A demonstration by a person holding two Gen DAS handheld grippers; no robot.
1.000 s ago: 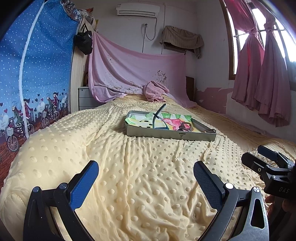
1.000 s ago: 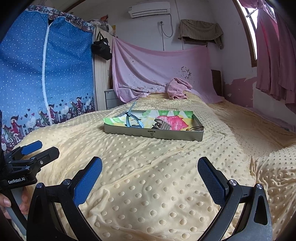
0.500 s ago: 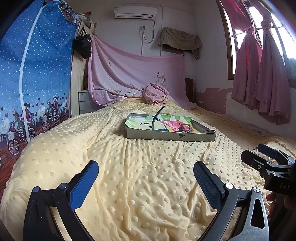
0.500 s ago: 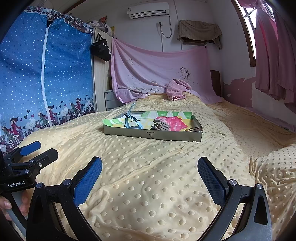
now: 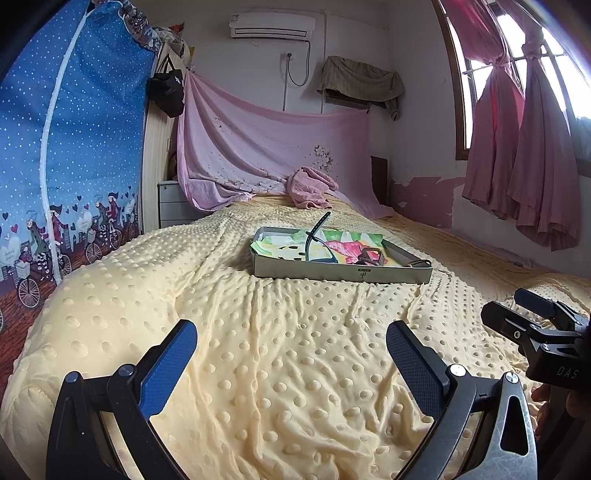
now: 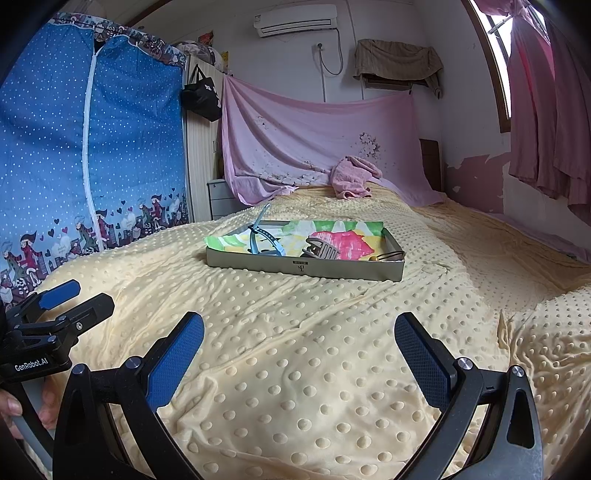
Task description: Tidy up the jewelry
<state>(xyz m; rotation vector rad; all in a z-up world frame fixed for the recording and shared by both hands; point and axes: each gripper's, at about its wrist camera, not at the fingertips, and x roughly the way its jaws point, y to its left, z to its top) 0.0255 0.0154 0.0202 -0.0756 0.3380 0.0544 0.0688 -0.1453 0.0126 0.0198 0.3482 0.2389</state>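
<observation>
- Bedroom in a lived-in home.
- Wide bed (image 5: 280,369) under a pale yellow dotted fleece blanket, filling most of both views.
- Blue zip-front fabric wardrobe (image 6: 92,147) with a cartoon cyclist border, just beside the bed.
- Pink sheet (image 6: 314,140) draped across the headboard wall; crumpled pink towel (image 5: 310,186) below it.
- White wall-mounted air conditioner (image 5: 272,26) up high.
- Knotted pink curtains (image 5: 517,147) at a wood-framed window.
</observation>
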